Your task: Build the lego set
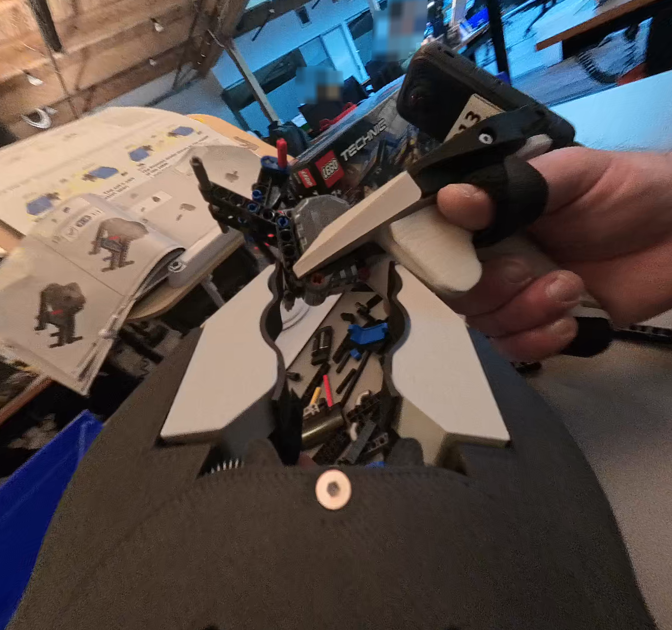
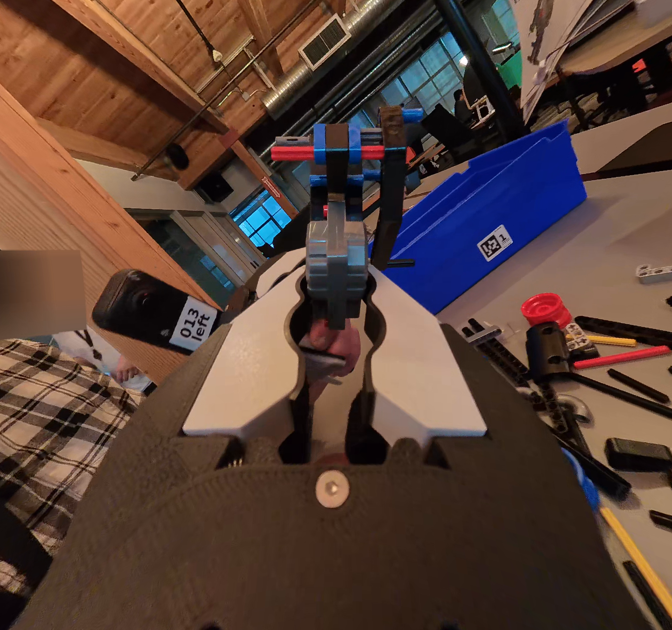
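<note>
Grey motor block and black beams, that's the lego assembly (image 2: 336, 267), and we've got it up in the air above the counter (image 2: 600, 220). Our right hand-held gripper (image 2: 336, 285) pinches the grey block between its white fingers (image 2: 407, 321), the beams with blue pins and a red axle (image 2: 291, 153) sticking up beyond. From the left wrist view, our left hand-held gripper (image 1: 332, 278) sits spread wide, its tips either side of the assembly's (image 1: 291, 234) lower end; whether they touch it we cannot tell. The right hand (image 1: 567, 249) shows there, wrapped around its handle. Below lie loose parts (image 1: 338, 365), and on the counter a red wheel hub (image 2: 545, 309), a blue bin (image 2: 491, 212) and the open instruction booklet (image 1: 91, 220).
</note>
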A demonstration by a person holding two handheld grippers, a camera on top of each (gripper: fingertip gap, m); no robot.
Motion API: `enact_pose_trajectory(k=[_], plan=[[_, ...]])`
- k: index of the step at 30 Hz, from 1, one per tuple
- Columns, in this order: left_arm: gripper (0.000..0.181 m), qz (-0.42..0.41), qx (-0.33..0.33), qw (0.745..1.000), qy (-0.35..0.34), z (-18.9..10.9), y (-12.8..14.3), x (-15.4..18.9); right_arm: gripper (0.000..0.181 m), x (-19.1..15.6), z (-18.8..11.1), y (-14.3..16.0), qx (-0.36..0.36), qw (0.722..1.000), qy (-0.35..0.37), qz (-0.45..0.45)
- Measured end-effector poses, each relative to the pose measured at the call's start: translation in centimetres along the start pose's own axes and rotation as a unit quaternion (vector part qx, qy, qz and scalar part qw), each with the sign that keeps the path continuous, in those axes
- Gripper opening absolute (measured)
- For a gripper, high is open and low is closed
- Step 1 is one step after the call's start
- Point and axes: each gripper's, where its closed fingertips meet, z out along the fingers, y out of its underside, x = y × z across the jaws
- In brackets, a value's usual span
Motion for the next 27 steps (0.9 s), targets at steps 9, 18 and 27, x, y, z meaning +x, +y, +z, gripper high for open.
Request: enact_pose_trajectory(k=[9,18,27], plan=[[0.043,0.005,0.009,0.999,-0.038,-0.8,-0.3,-1.8,0.031,-0.5,0.3,0.0,-0.017,1.000,0.002,-0.018],[0.041,-0.013,0.011,1.000,-0.026,-1.2,0.2,-2.6,0.036,0.5,-0.8,-1.1,-0.013,0.999,0.023,-0.034],[0.041,-0.004,0.027,1.000,-0.009,-1.6,-0.3,-2.2,0.033,0.5,-1.2,-0.9,-0.022,0.999,0.020,-0.041]])
